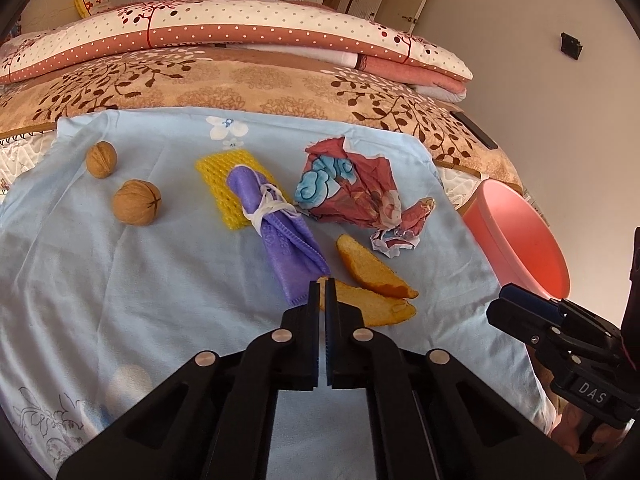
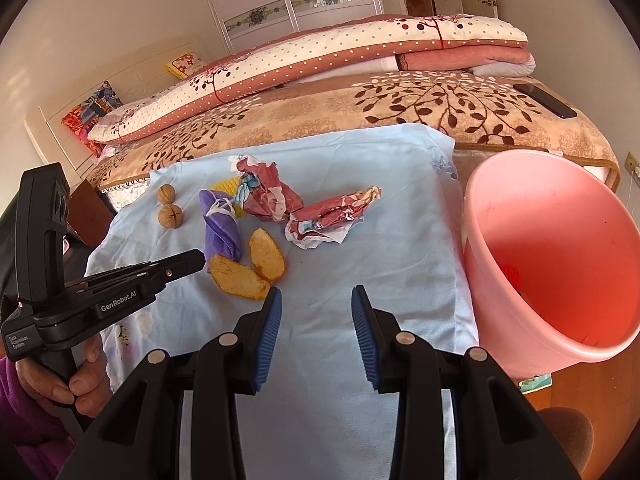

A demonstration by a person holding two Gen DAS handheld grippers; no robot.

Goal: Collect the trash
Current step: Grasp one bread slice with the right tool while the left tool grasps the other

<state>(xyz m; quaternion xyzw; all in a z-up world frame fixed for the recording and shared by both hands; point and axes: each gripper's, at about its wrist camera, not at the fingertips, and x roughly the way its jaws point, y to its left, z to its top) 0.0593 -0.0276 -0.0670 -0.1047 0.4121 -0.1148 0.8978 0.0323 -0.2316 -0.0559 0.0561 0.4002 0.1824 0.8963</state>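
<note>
On a light blue cloth [image 1: 120, 280] lie two walnuts [image 1: 137, 202], a yellow foam net [image 1: 224, 184], a rolled purple mask [image 1: 280, 236], crumpled red wrappers [image 1: 352, 188] and two orange peel pieces [image 1: 372, 268]. My left gripper [image 1: 323, 286] is shut and empty, its tips just before the nearer peel [image 1: 372, 308]. My right gripper [image 2: 316, 300] is open and empty above the cloth, right of the peels [image 2: 240, 278]. A pink bin [image 2: 560, 264] stands tilted at the right; it also shows in the left wrist view [image 1: 520, 240].
The cloth lies on a bed with a brown leaf-patterned blanket [image 1: 280, 80] and folded quilts [image 1: 240, 32] behind. A dark phone [image 2: 546, 100] lies on the blanket at the far right. A wardrobe [image 2: 292, 0] stands beyond.
</note>
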